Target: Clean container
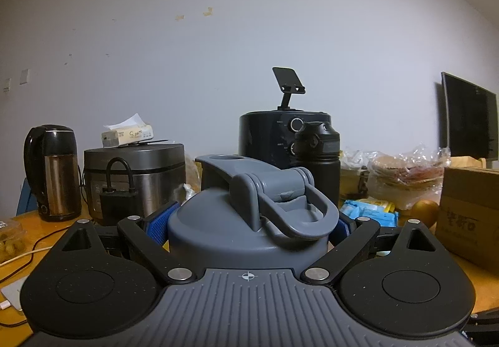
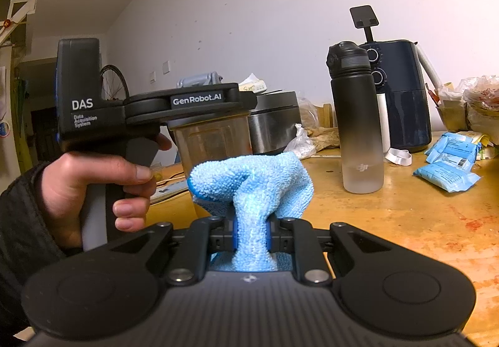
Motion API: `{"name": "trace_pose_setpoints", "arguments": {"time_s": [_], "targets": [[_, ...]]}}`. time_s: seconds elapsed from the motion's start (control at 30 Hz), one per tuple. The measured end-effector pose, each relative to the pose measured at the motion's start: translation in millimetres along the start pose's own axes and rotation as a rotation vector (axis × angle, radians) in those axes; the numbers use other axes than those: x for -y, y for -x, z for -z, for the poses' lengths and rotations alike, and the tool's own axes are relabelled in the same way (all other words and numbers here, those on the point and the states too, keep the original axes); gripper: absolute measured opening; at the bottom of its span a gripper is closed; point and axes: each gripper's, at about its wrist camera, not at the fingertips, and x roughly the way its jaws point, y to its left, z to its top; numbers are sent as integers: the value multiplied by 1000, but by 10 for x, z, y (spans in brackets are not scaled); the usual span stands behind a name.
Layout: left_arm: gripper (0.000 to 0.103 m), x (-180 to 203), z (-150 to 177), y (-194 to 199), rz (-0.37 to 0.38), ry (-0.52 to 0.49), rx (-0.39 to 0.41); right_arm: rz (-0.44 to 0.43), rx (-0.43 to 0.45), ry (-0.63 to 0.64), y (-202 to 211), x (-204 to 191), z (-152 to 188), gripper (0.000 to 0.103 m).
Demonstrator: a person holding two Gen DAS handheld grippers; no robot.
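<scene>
Two grippers are working together at this moment. The left gripper (image 1: 249, 222) is clamping the container (image 2: 212, 141) just under its grey lid (image 1: 246, 216), with the blue pads (image 1: 167, 217) pressing on both sides of the neck, so the jaws are standing fairly wide but closed on the thing. From the right wrist view, the container is hanging to the left and ahead of the right gripper (image 2: 251, 237), held above the wooden table (image 2: 389, 222) by a hand (image 2: 103, 188) around the left tool's handle. Its body is looking translucent and brownish (probably plastic), so it is likely light and stiff, but smooth and a little slippery when wiped.

The right gripper is pinching a light blue cloth (image 2: 252, 188), its jaws almost pressed together on the soft middle of the fabric, and the loose bunch is standing up just in front of the fingers. The cloth is soft and will be folding under pressure, so the wiping should be coming from the bunched part, not from the hard fingertips.

For holding, the neck below the lid is seeming the best place, because the lid's rim is stopping the container from sliding down. The side wall is then staying free for the cloth. A black bottle (image 2: 358, 116) is standing to the right and farther ahead, well apart.
</scene>
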Motion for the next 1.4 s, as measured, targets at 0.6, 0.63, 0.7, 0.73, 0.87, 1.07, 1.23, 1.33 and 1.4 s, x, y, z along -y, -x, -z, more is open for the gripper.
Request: {"name": "trace_pose_setpoints", "arguments": {"time_s": [0.6, 0.63, 0.7, 0.73, 0.87, 1.07, 1.23, 1.33, 1.4], "targets": [[95, -158, 56, -21, 143, -9, 35, -5, 1, -6, -12, 2, 2, 13], [95, -167, 61, -23, 153, -10, 37, -5, 2, -6, -12, 3, 1, 13], [95, -188, 69, -31, 178, -12, 42, -5, 2, -7, -10, 4, 0, 13], [95, -201, 72, -34, 191, -12, 44, -5, 3, -7, -8, 4, 0, 13], [95, -256, 82, -58, 248, -15, 48, -6, 3, -11, -7, 8, 1, 13], [95, -331, 98, -95, 326, -19, 49, -7, 4, -13, -7, 12, 0, 13], [95, -399, 122, -122, 395, -20, 57, -7, 1, -14, -9, 10, 0, 13], [95, -432, 133, -136, 430, -21, 60, -6, 0, -14, -13, 13, 0, 13], [95, -456, 137, -148, 458, -21, 60, -6, 0, -15, -14, 12, 3, 13]]}}
